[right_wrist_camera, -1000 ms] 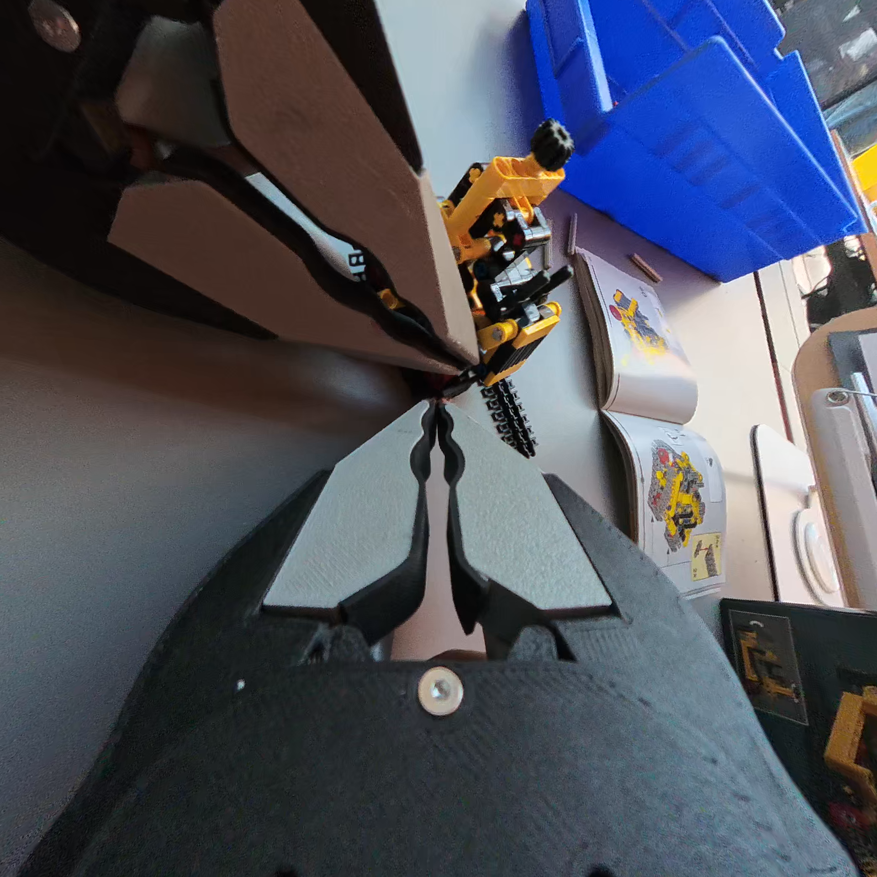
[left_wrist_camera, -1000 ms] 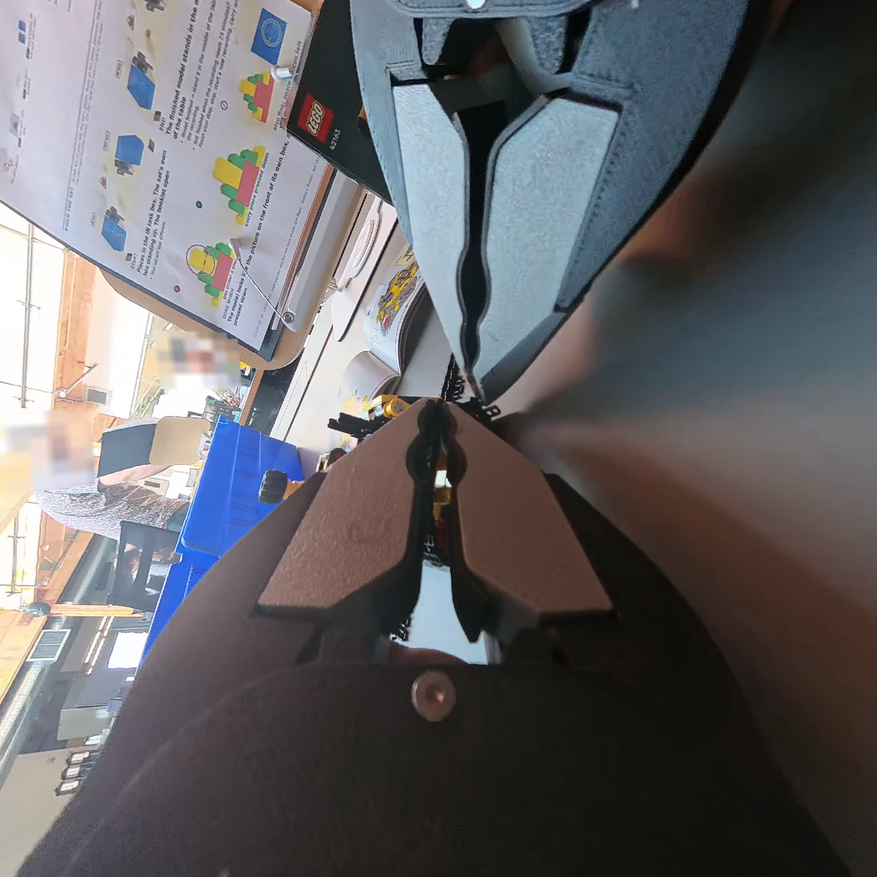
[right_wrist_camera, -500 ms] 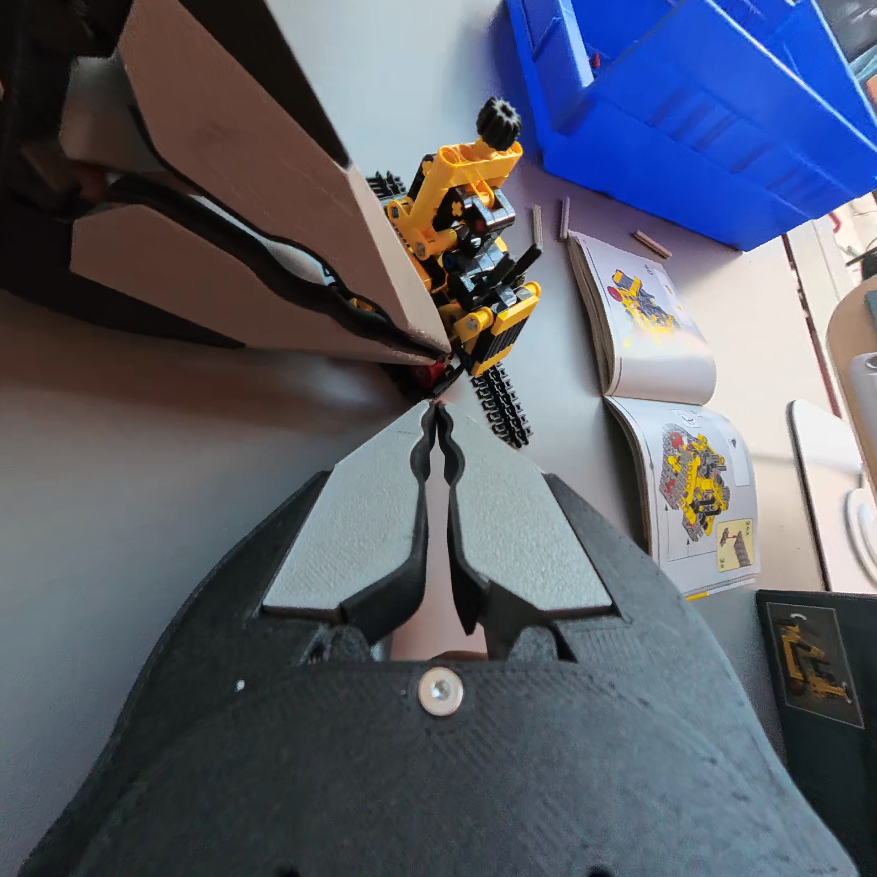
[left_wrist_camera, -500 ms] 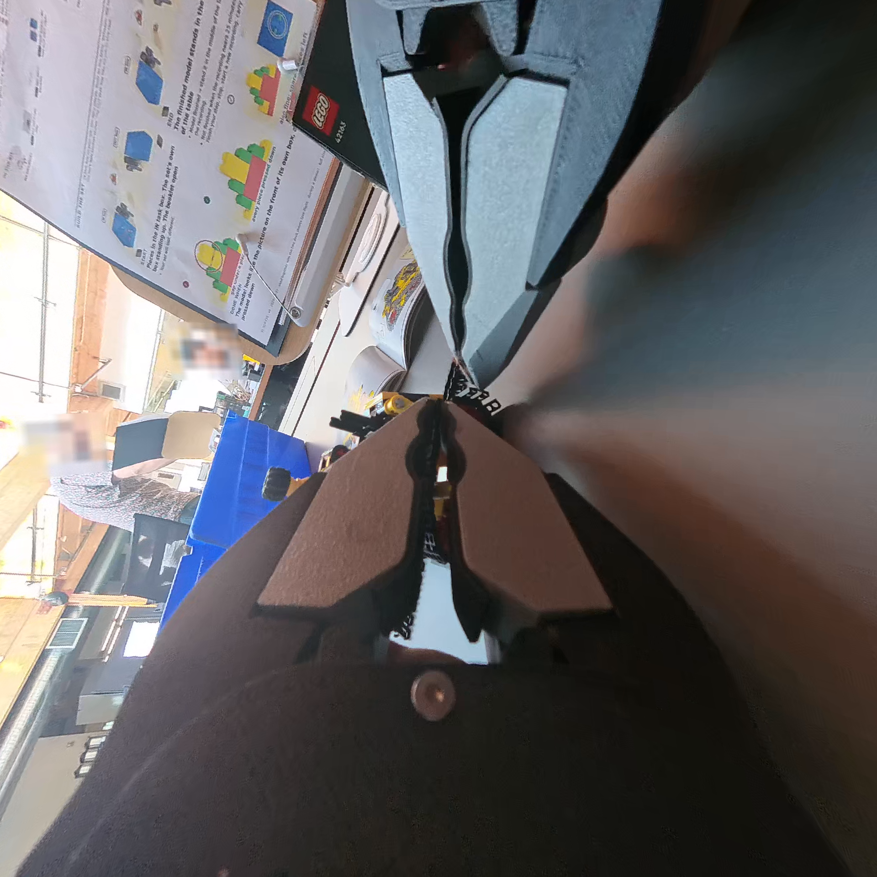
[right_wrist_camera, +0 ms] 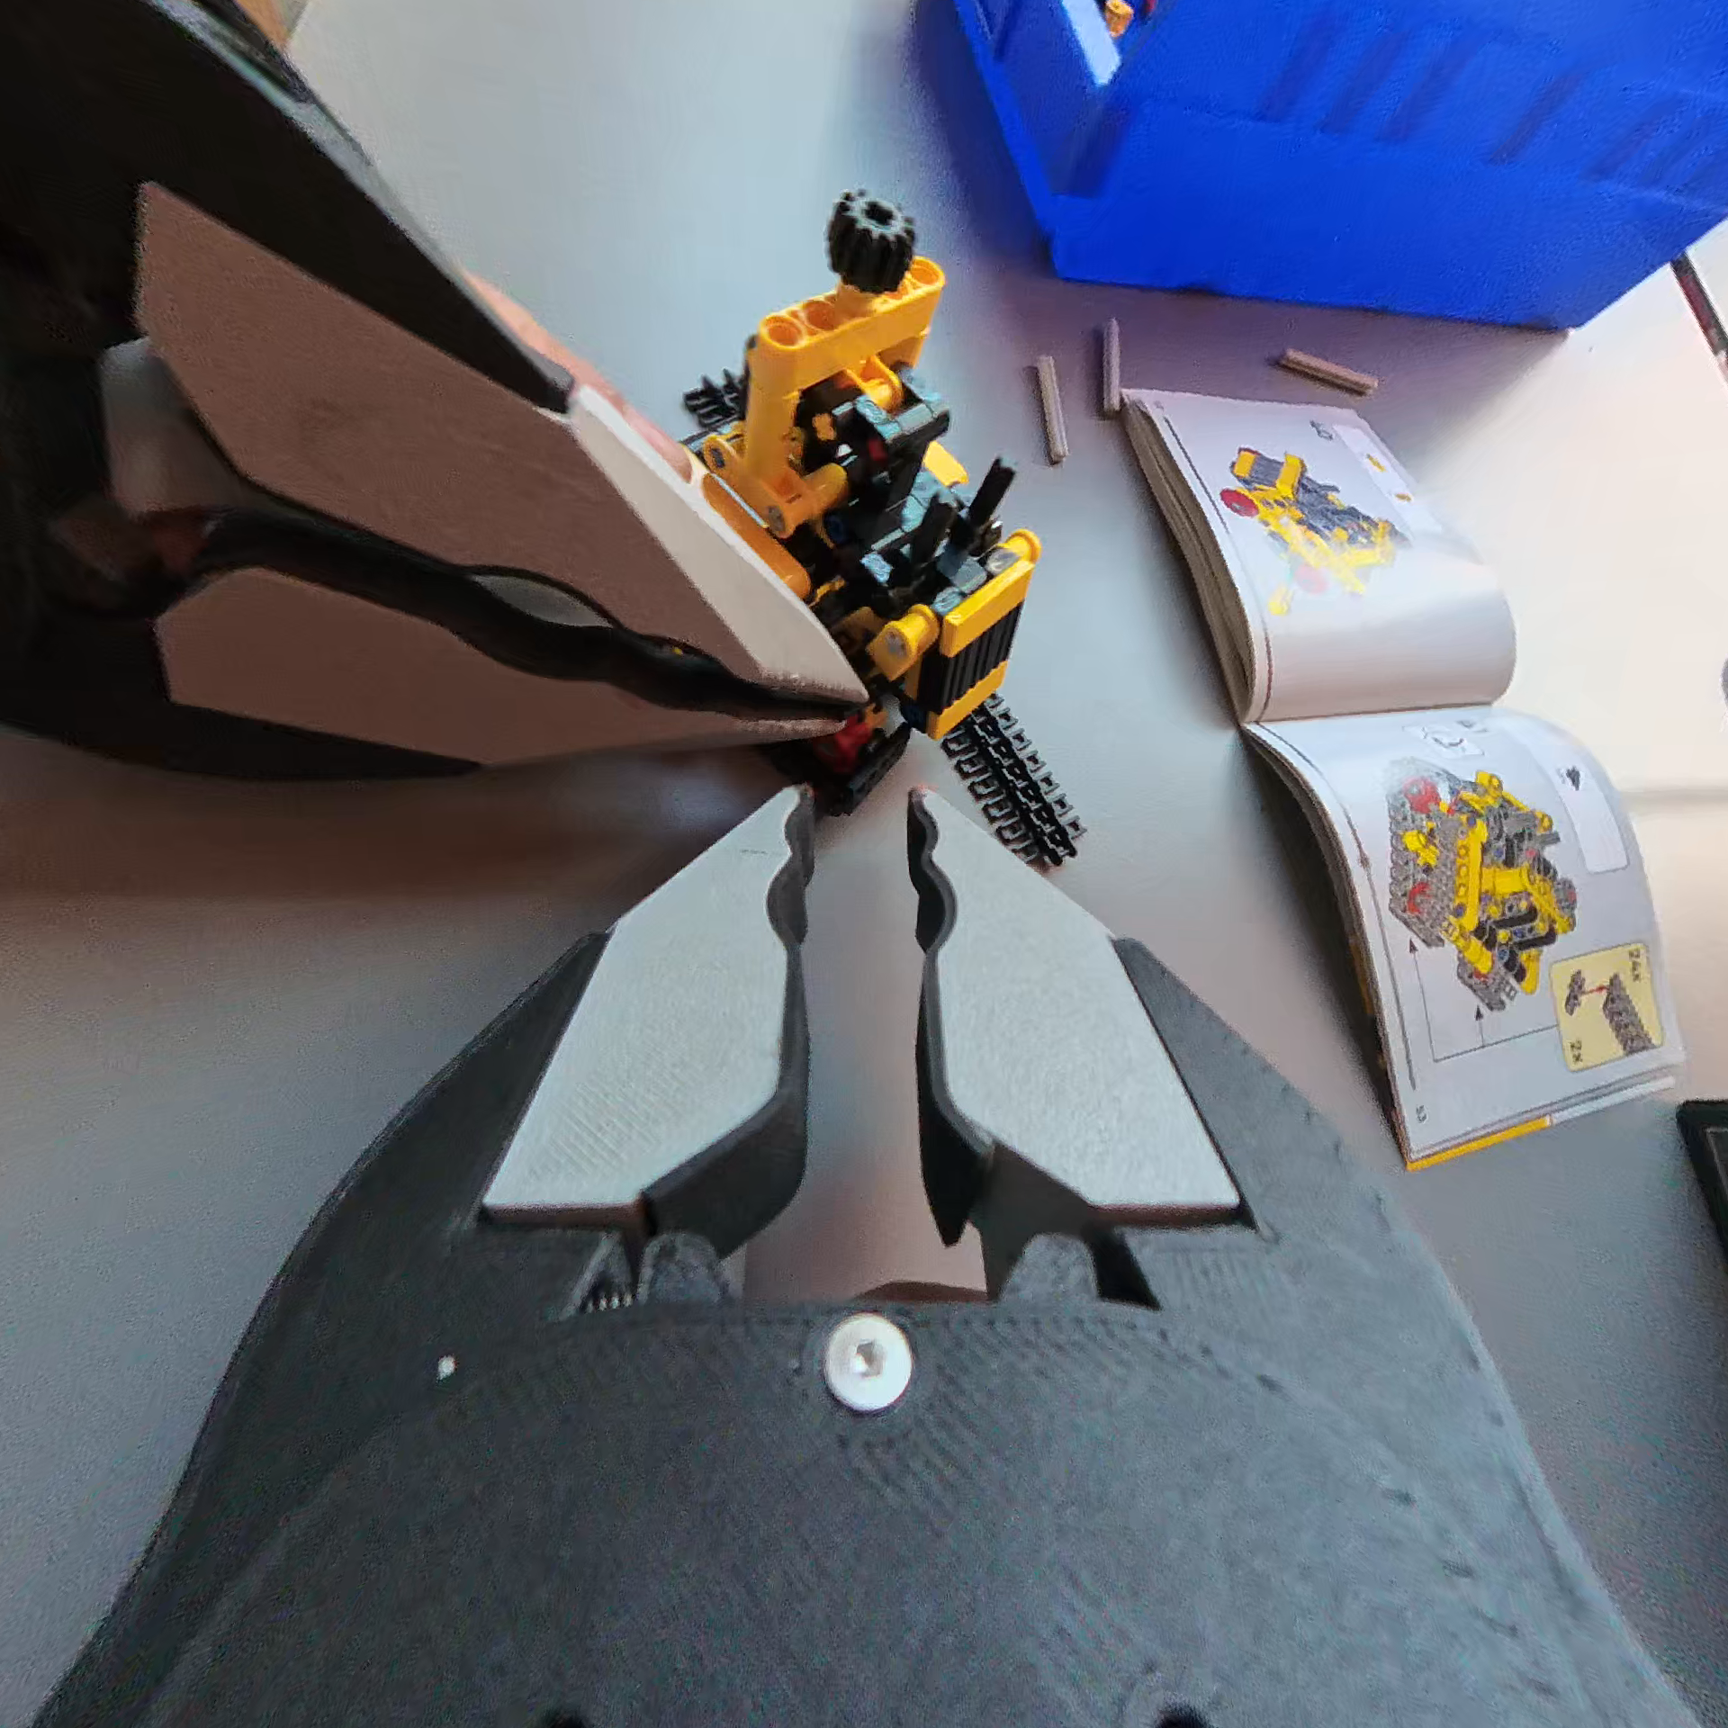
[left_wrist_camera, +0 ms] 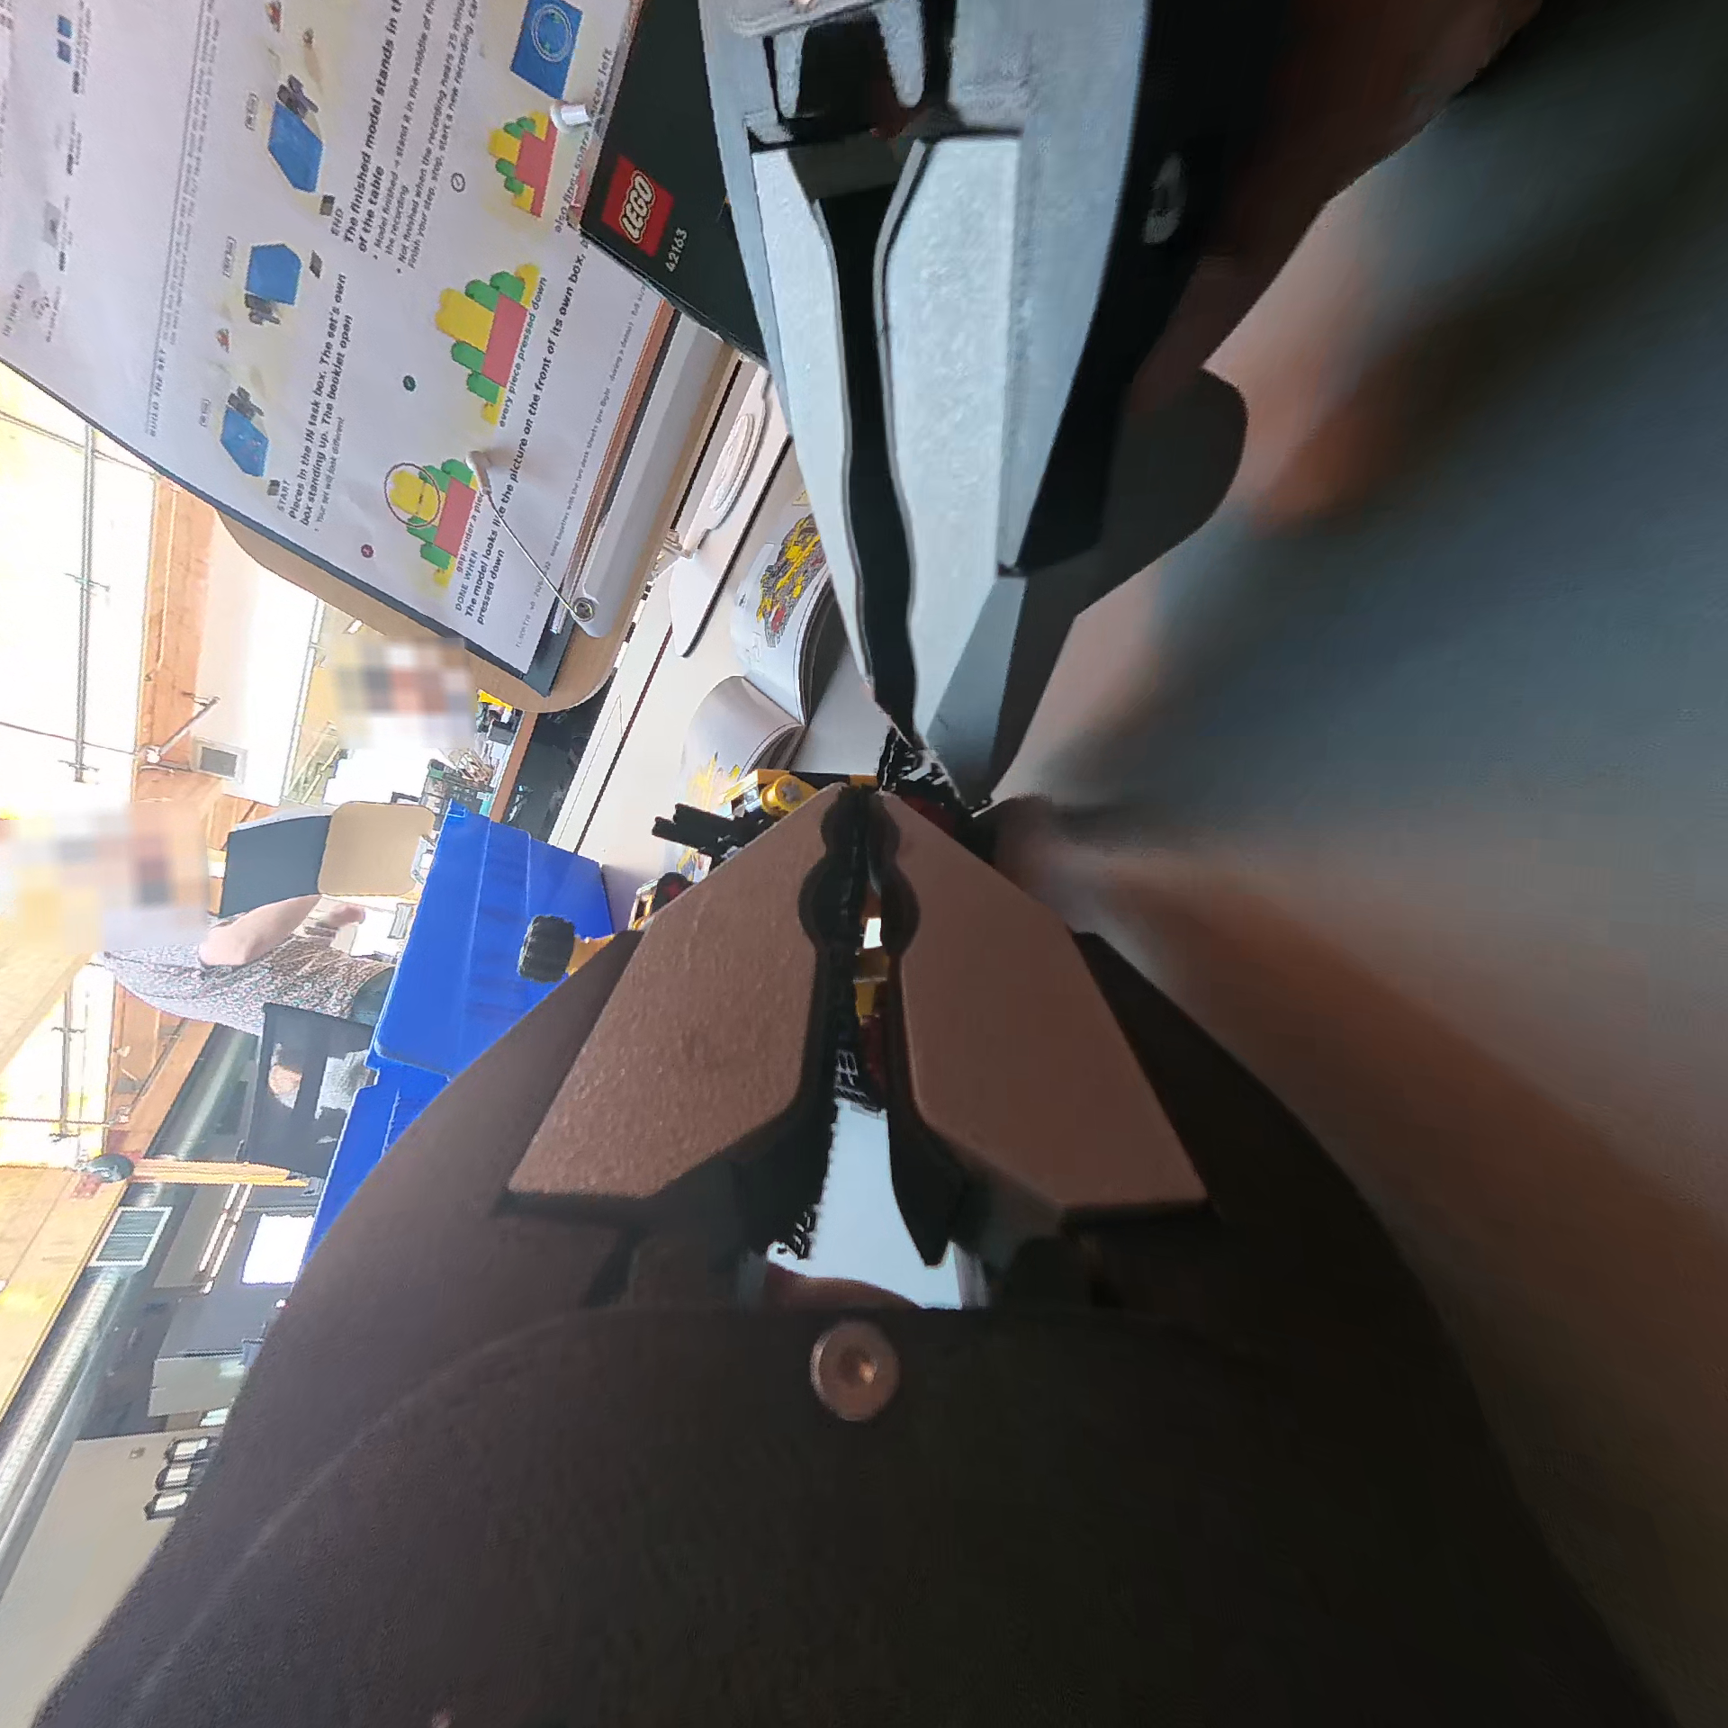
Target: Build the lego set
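The brown-padded left gripper [right_wrist_camera: 856, 715] is clamped on the yellow-and-black lego bulldozer model [right_wrist_camera: 870, 524] on the grey bench [right_wrist_camera: 280, 982]. The grey-padded right gripper [right_wrist_camera: 858, 804] is parted and empty, looks mid track-fitting; next it probably needs to grab the loose black track strip [right_wrist_camera: 1015, 795].

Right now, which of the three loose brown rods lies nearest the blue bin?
The rod farthest right, lying crosswise just below the blue bin. The other two lie lengthwise, side by side, nearer the yellow model.
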